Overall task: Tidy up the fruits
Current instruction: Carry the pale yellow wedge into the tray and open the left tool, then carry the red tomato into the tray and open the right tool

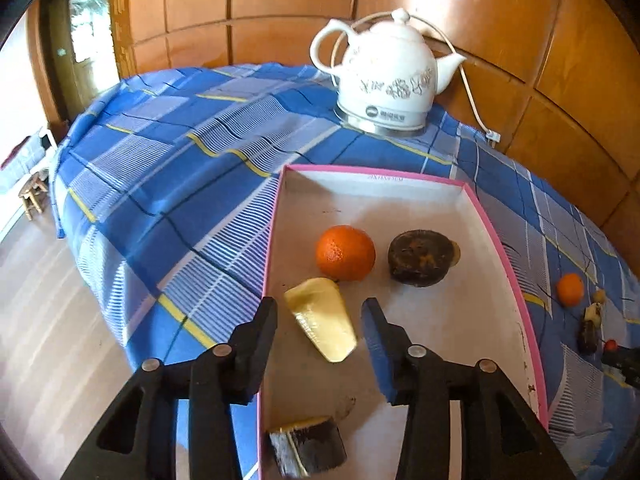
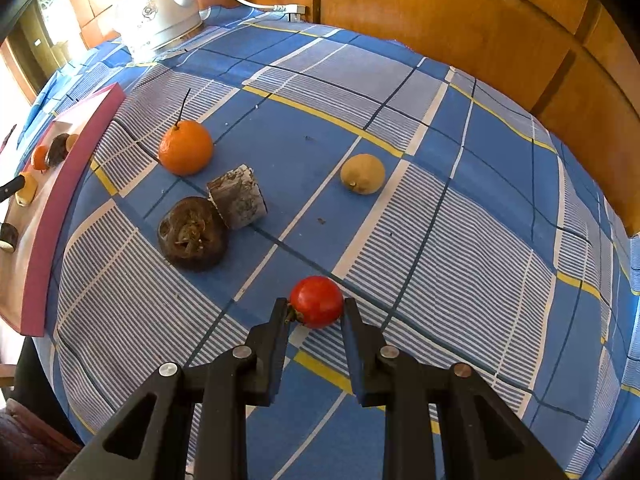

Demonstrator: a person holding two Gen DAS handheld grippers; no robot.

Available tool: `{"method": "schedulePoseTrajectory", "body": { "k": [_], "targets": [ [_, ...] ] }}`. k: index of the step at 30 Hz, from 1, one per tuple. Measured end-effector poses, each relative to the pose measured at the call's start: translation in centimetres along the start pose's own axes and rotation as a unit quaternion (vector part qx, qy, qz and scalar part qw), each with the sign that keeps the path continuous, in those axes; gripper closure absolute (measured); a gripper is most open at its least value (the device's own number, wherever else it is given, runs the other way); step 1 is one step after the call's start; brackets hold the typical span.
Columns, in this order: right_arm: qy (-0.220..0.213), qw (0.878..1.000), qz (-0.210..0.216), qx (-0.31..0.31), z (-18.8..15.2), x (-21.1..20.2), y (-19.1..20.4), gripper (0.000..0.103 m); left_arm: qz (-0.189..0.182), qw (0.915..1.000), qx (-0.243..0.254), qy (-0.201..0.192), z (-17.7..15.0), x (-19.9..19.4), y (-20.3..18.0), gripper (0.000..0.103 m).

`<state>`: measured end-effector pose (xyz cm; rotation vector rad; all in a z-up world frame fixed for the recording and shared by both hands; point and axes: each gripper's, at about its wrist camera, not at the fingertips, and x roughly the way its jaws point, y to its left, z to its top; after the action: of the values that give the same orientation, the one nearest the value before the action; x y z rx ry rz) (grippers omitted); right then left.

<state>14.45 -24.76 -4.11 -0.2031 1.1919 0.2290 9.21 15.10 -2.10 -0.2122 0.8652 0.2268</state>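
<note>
Your right claw (image 2: 316, 306) grips the red fruit (image 2: 317, 301) on the desk (image 2: 440, 220); your left claw (image 1: 320, 314) hangs released over the pink-rimmed box (image 1: 500, 236).

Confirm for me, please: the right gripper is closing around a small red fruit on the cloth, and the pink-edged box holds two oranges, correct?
Not quite. The left wrist view shows only one orange in the pink-edged box; the other orange lies on the cloth. The right gripper does bracket the small red fruit.
</note>
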Motion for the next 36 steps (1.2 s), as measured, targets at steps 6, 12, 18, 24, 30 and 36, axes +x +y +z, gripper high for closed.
{"method": "schedulePoseTrajectory", "body": {
  "k": [6,12,18,24,30,36],
  "targets": [
    [-0.006,1.000,0.000,0.006,0.0,-0.2,-0.2,0.077,-0.011,0.9997,-0.002,-0.022,-0.7,-2.2,-1.3,0.051],
    [-0.010,1.000,0.001,0.006,-0.1,-0.5,-0.1,0.077,-0.033,0.9984,0.032,-0.032,-1.5,-3.8,-3.8,0.051],
    [-0.015,1.000,0.002,0.007,0.1,-1.0,-0.1,0.077,-0.049,0.9969,0.054,-0.030,-2.2,-4.6,-5.4,0.050],
    [-0.022,1.000,0.006,0.007,0.2,-1.5,0.0,0.077,-0.057,0.9963,0.061,-0.021,-2.8,-4.7,-6.1,0.050],
    [-0.035,0.999,0.018,0.003,0.2,-2.1,0.4,0.077,-0.058,0.9962,0.064,-0.014,-3.2,-4.5,-6.2,0.048],
    [-0.044,0.999,0.030,-0.009,0.3,-2.5,0.9,0.077,-0.060,0.9963,0.062,-0.010,-3.3,-4.4,-6.2,0.048]
  ]
}}
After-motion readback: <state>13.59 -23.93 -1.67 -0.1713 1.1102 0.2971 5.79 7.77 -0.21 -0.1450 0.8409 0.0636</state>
